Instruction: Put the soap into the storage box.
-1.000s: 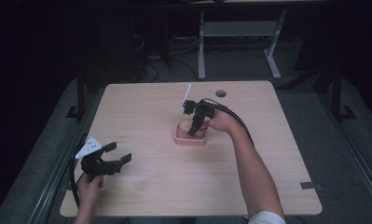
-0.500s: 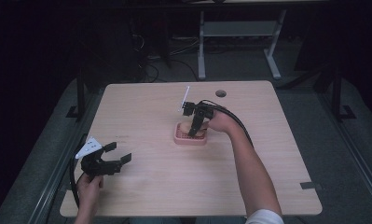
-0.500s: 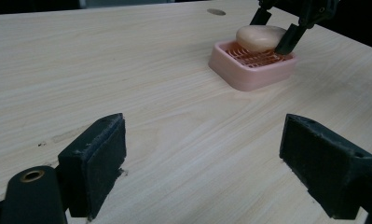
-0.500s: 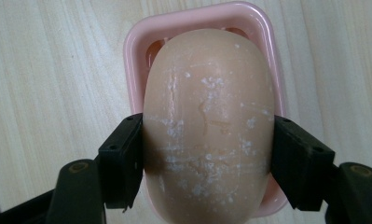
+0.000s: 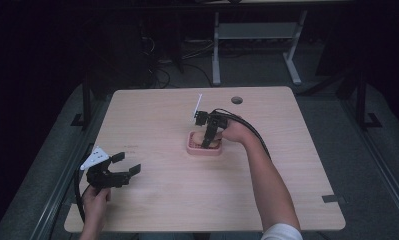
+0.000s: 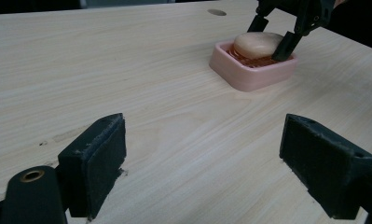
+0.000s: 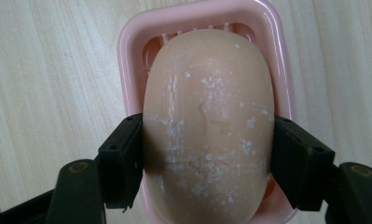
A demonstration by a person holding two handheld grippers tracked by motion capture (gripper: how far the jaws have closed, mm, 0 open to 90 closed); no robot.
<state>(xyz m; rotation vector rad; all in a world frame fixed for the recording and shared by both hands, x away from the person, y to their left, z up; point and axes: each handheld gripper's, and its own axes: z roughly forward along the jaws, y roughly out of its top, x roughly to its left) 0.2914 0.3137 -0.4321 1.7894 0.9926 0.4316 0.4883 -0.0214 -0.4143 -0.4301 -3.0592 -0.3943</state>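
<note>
An oval peach-coloured soap bar [image 7: 207,126], flecked white, sits in a pink plastic dish [image 7: 127,60] on the wooden bench [image 5: 152,120]. The right gripper [image 7: 207,158] fingers pinch its sides; the left gripper [image 6: 216,168] fingers are spread.

The table [image 6: 141,107] was pale wood-grain, matt and smooth. The pink soap dish [image 7: 127,56] looked like glossy moulded plastic. The soap bar [image 7: 207,126] was waxy and dull, scuffed with white flecks. The left gripper's pads [image 6: 97,163] seemed rough, perhaps foam rubber.
</note>
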